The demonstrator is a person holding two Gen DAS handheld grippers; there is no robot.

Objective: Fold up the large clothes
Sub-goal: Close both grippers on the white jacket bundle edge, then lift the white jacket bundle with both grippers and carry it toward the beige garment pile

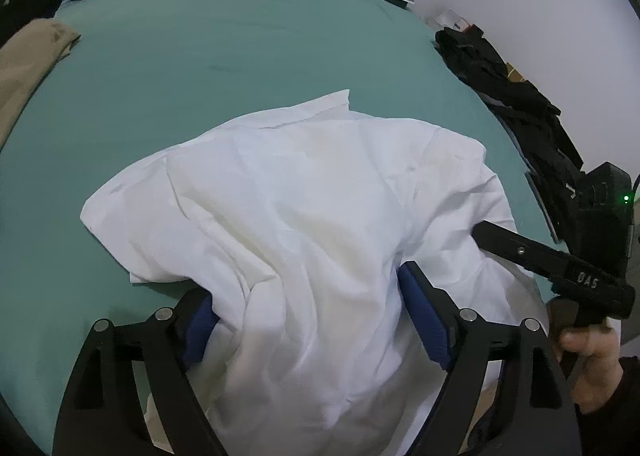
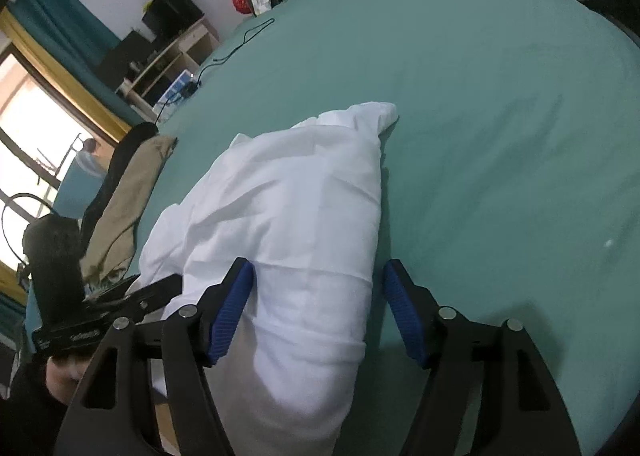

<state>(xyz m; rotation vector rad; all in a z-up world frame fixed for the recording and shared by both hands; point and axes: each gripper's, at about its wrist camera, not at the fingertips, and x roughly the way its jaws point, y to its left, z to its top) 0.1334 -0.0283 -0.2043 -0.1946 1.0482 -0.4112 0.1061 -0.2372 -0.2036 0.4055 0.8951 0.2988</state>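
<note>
We see the crumpled white cotton garment on the green bedsheet, its long axis running away from us. It passes between the wide-apart jaws of our left gripper and right gripper; neither clamps it.

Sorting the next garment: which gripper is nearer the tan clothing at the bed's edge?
Left. The left gripper straddles the white garment on the side toward the tan clothing; the right gripper sits beyond it.
</note>
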